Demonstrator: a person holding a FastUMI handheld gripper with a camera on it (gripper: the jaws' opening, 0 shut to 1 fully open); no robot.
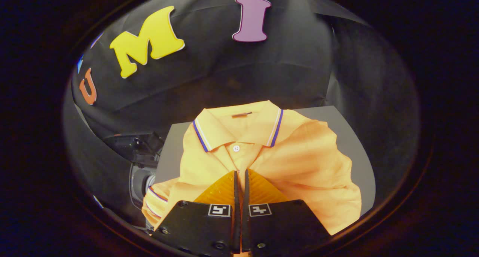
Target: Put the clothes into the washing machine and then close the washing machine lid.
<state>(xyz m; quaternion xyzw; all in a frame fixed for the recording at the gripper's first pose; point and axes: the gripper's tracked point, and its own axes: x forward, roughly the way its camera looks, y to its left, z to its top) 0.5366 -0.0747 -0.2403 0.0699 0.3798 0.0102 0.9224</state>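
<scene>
Fingers point(241, 174) nearly together low centre, seemingly pinching orange polo shirt point(292, 163) placket on grey tabletop point(348, 137); we advise confirming fabric caught, then lifting straight.

A grey worktop point(338, 128) spreads flat under the scene, its far edge meeting the booth's black cloth wall point(224, 77), which hangs in soft folds behind it. Off the worktop's near left side sits a dark device point(140, 163) with a rounded, lens-like front; what it is cannot be told.
</scene>
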